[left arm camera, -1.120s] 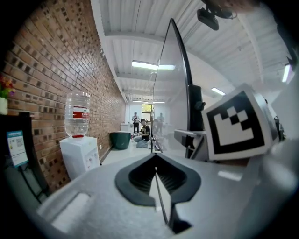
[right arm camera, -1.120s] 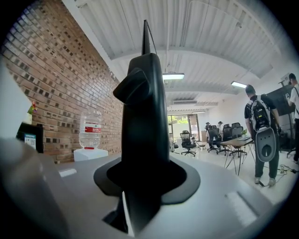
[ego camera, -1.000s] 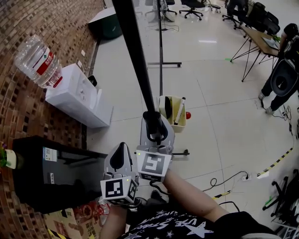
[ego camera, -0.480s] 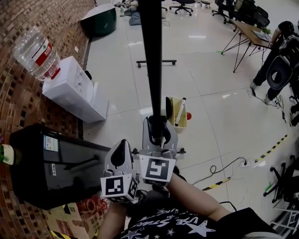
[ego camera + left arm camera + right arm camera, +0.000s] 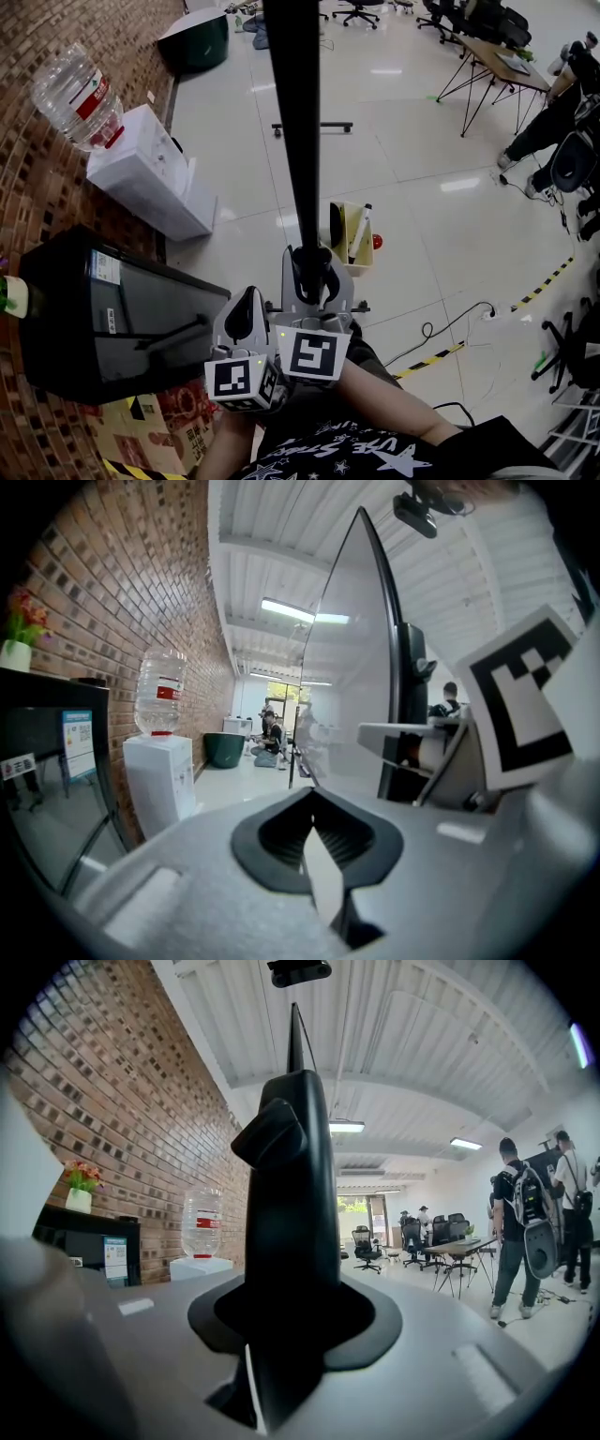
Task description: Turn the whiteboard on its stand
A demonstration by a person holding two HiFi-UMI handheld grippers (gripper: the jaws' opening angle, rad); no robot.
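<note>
- We look down on a glossy pale tiled floor, with a brick wall running along the left.
- Against that wall stand a white water dispenser topped by a clear bottle and, nearer to us, a black glass-fronted cabinet.
- Desks and office chairs fill the far right of the room, where people are standing.
- The right gripper is clamped on the black-framed edge of the whiteboard, and its jaws are pinching the frame from both sides.
- The left gripper has its jaws pressed together with nothing between them. It touches nothing that we can see.
- We see the whiteboard edge-on. It rises as a dark strip from the right gripper straight up the middle of the head view.
- It stands just right of the left gripper, apart from it, with its white face turned that way.
- The stand's black foot bar lies on the floor beyond.
</note>
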